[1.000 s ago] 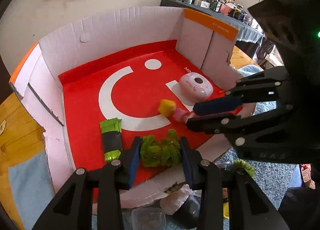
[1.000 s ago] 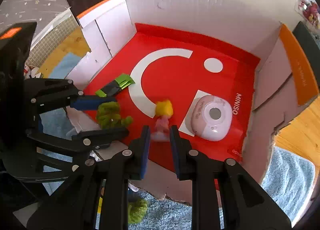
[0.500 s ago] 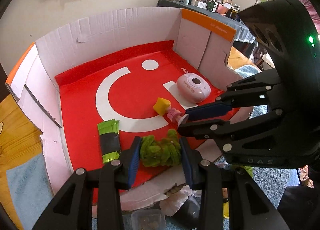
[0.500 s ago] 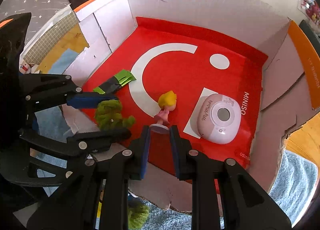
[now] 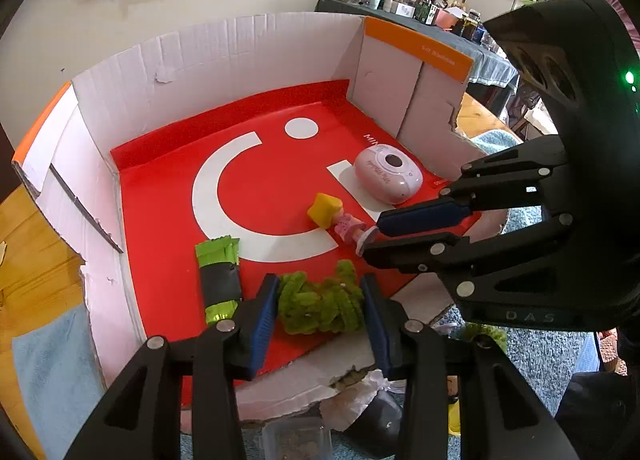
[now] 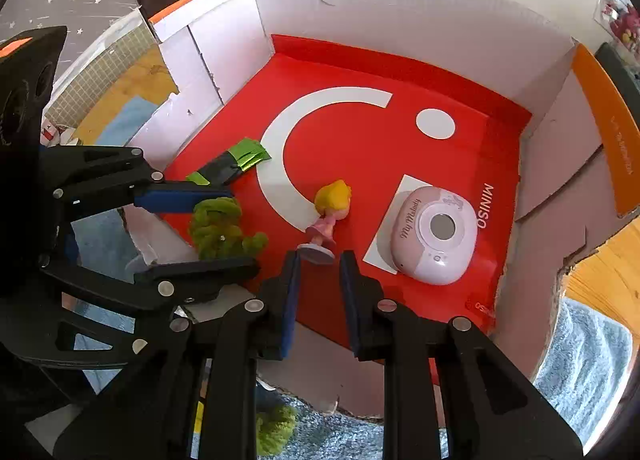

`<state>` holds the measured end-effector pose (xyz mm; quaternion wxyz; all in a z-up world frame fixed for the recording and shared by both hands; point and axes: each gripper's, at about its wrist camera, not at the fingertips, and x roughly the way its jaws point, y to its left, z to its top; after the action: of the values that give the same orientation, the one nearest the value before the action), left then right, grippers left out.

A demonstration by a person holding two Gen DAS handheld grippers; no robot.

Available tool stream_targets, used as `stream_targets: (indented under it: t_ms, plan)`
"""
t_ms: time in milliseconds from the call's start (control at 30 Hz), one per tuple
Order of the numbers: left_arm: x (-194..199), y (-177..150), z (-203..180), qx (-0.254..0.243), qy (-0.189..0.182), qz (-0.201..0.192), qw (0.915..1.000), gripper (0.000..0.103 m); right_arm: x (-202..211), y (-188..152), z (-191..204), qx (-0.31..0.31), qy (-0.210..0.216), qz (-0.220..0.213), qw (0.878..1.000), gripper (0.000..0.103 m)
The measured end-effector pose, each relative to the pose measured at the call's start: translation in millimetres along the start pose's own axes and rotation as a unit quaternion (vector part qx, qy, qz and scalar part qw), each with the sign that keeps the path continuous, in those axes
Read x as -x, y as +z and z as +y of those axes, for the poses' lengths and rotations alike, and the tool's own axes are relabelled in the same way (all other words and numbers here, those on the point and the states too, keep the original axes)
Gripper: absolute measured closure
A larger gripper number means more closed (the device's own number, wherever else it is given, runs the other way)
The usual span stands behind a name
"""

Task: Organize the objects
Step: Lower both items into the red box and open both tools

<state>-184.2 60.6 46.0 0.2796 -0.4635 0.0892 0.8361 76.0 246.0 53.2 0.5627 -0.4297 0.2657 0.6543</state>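
Green plush (image 5: 320, 306) lies at the near edge of the box (image 5: 240, 56), on the red floor, just inside the torn front wall. The jaws of your left gripper (image 5: 319, 284) stand on both its sides and their blue pads press into the fuzz, so you pinch it lightly. Its long axis goes across the jaws, from one pad to the other, parallel to the near edge of the box. I judge you hold it low so that it sits on the floor of the box before you let it go.

A little deeper in the box, your right gripper (image 6: 319, 260) has its jaws drawn close together. They pinch the round base of the doll (image 6: 330, 216) at their very tips. The doll leans almost flat. Its long axis runs from the base at the jaws to the yellow head, which points away from you toward the white arc printed on the floor of the box. Held only by the base, it can tip easily, so a low placing seems sensible.

Toward the left wall of the box, a green-and-black wrapper (image 5: 220, 280) lies flat, lengthwise from near to far. Deeper, by the right wall of the box, rests a pink rounded device (image 5: 388, 176).
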Motion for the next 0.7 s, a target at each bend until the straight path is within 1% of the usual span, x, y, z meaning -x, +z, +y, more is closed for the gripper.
stream_targets:
  t_ms: [267,333,467,567,700]
  plan:
    - [0,-1,4,0.011,-0.002,0.001,0.9999,0.054,1,-4,-4,-0.007,0.002,0.003,1.000,0.083]
    - [1,-1,5,0.014,-0.004,-0.001,0.9999,0.049,3,-5,-4,-0.007,0.001,0.004,1.000,0.083]
    - [4,-2,6,0.017,-0.006,-0.006,0.9998,0.047,7,-7,-6,-0.010,0.001,0.001,1.000,0.083]
    - [8,-2,6,0.019,-0.006,-0.009,0.9998,0.044,10,-9,-8,-0.015,-0.001,-0.001,1.000,0.083]
    - [14,-3,4,0.022,-0.005,-0.017,0.9996,0.044,18,-12,-10,-0.023,-0.002,-0.009,1.000,0.083]
